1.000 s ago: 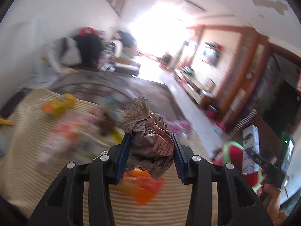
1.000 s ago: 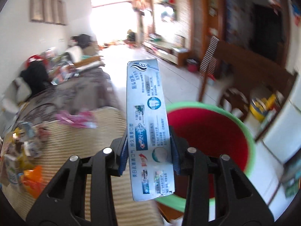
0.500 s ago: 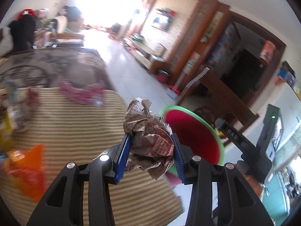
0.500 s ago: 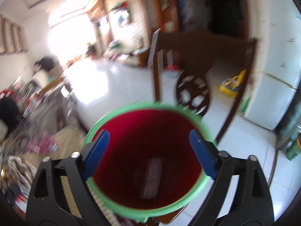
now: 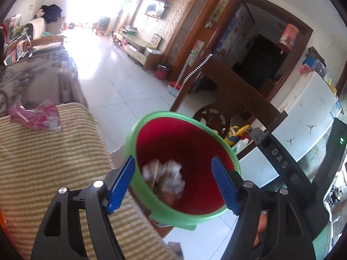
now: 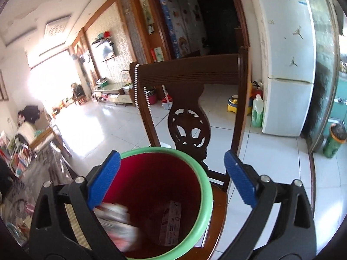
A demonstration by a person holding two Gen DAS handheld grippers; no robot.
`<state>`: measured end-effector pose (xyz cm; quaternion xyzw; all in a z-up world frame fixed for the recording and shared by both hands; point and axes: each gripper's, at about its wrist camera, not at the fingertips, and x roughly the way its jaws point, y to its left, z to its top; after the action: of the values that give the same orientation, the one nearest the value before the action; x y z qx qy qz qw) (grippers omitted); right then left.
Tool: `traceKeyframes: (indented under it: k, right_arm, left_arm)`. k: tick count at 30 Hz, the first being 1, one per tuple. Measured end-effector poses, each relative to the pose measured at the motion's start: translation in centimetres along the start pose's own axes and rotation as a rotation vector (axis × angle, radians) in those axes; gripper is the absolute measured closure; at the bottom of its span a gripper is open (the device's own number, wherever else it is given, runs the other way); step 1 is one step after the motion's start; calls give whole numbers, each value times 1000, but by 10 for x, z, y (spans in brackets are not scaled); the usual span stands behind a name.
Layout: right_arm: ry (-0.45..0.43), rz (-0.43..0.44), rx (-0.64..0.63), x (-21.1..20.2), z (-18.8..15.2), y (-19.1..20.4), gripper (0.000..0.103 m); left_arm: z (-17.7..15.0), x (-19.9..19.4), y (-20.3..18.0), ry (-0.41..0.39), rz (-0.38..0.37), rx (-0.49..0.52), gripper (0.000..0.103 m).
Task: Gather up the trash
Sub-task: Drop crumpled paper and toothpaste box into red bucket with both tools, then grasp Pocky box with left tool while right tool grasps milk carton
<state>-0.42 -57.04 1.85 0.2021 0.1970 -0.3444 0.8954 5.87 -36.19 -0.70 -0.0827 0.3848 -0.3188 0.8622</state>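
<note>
The left gripper (image 5: pixel 175 181) had just been opening and its blue pads (image 5: pixel 121 184) stood well apart with nothing pressed between them. In the gap, lower centre of the left wrist view, a crumpled newspaper ball (image 5: pixel 164 178) showed as a blur inside the bin (image 5: pixel 151 117) — free of both pads. The bin was red within and green at the rim, and it filled the middle of that frame. To the left of it lay a striped cloth surface (image 5: pixel 49 162), with a pink wrapper (image 5: pixel 34 117) on it near the left edge of the frame.

The right gripper (image 6: pixel 173 176) had also just been opening further, and its jaws stood spread wide and empty over the same bin. In the right wrist view a printed carton (image 6: pixel 171 225) lay at the bottom of the bin, lower centre of the frame, and the blurred paper ball appeared at the lower left, just under the left pad. The bin sat on the seat of a dark wooden chair (image 6: pixel 188 71), whose carved back rose through the middle of the frame. Beyond it — at the right of the frame — stood a white fridge (image 6: pixel 286 65) on the tiled floor (image 6: pixel 112 130), with a green bottle (image 6: pixel 257 110) just beside it.
</note>
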Motion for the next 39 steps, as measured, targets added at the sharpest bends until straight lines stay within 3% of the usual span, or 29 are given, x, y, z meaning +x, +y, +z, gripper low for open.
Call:
traceKeyframes:
  k: [9,13,22,26,29,31,34,36,39]
  right_arm:
    - [83,135,-94,1,-12,44,5]
    - [133,215,-162,-2,-23,76,5]
    - [250,507,-357,-34,-66,166,5]
    - [351,742,-363,-57,-88,204,5]
    - [470,912,-317,-67,-104,228,13]
    - [517,965,-319,-75,-115,244,22]
    - [549,1023,-344,-91,-133,270,25]
    - [551,1042,-368,-102,-139,281,25]
    - [570,1048,-397,-106,-148,290,25]
  left_arm:
    - [-29,-71,58,-68,141,-93,30]
    - [-44,-111,87,-109,251,-109,30]
    - [-53,-210,179,-190,562,-229,29]
    - [-52,-242,229,-171,707,-308,20]
    - [-56,-245,258,-117,744,-343,20]
    - [-61,-243,273,-77,764,-358,20]
    - [-72,-240,292,-44,756,-397,20]
    - [-80,-244,303,-76,709,-445,20]
    - [-93,-251,317,-104,735,-513,31]
